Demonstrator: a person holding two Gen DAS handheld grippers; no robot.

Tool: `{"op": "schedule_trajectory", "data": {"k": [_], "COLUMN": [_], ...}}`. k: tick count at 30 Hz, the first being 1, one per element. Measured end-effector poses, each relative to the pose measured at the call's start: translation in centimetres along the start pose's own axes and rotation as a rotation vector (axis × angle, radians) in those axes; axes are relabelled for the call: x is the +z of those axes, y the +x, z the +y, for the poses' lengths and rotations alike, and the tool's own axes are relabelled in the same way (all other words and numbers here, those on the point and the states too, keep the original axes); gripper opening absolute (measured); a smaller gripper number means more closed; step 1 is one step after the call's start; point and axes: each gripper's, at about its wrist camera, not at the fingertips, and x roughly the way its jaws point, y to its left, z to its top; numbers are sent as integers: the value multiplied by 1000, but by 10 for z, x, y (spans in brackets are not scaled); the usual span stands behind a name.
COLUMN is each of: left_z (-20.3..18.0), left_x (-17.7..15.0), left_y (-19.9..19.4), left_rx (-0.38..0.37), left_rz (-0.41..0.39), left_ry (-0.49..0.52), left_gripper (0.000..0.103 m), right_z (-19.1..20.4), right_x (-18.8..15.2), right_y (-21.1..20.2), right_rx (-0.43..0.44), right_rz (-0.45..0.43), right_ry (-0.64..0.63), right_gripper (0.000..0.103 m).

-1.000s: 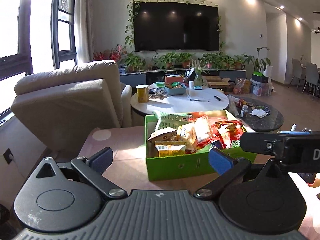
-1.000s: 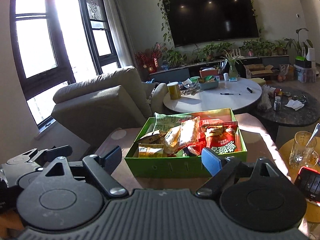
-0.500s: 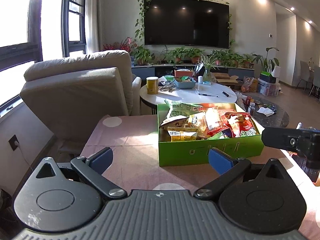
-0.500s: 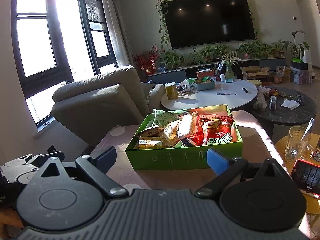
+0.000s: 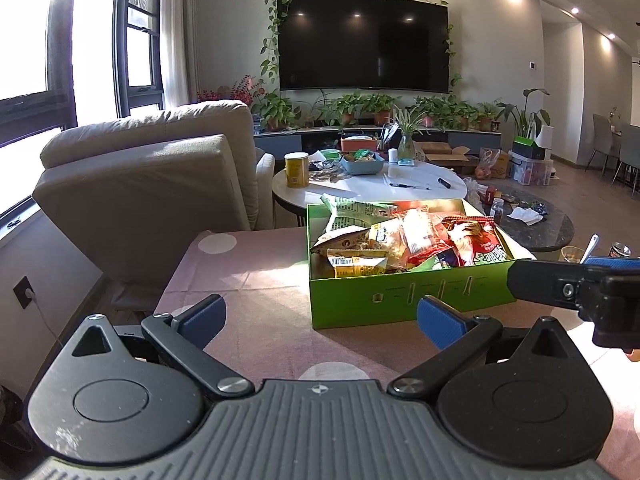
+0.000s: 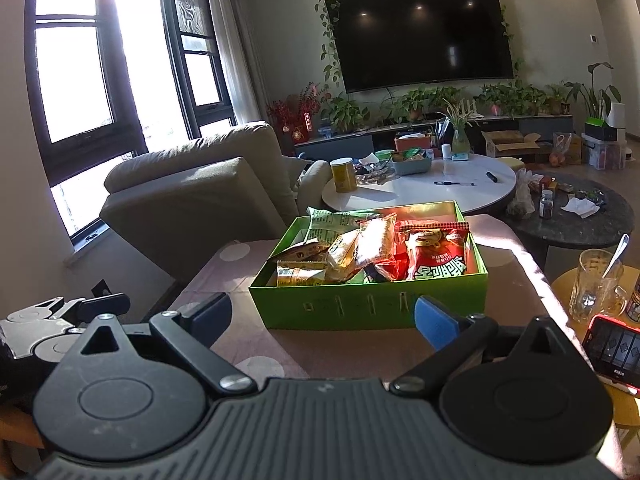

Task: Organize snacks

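Left claw (image 5: pixel 320 316) apart, level | right claw (image 6: pixel 324 316) apart, level | both short of green box (image 6: pixel 372 304)

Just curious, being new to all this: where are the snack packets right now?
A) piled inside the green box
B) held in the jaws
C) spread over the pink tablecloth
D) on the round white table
A: the snack packets lie heaped inside the green box, on the pink tablecloth.
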Motion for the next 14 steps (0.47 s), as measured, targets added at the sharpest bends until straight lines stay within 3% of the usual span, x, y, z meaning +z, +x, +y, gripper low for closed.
{"op": "schedule_trajectory", "data": {"k": [14], "left_z": [0], "left_x": [1], "left_y": [-2], "left_rx": [7], "left_rz": [0], "left_ry": [-3], "left_gripper": [103], "right_z": [4], "right_x": [-1], "right_y": [0], "right_rx": [9], "right_rz": [8], "right_ry": [-17], "right_gripper": [64]}}
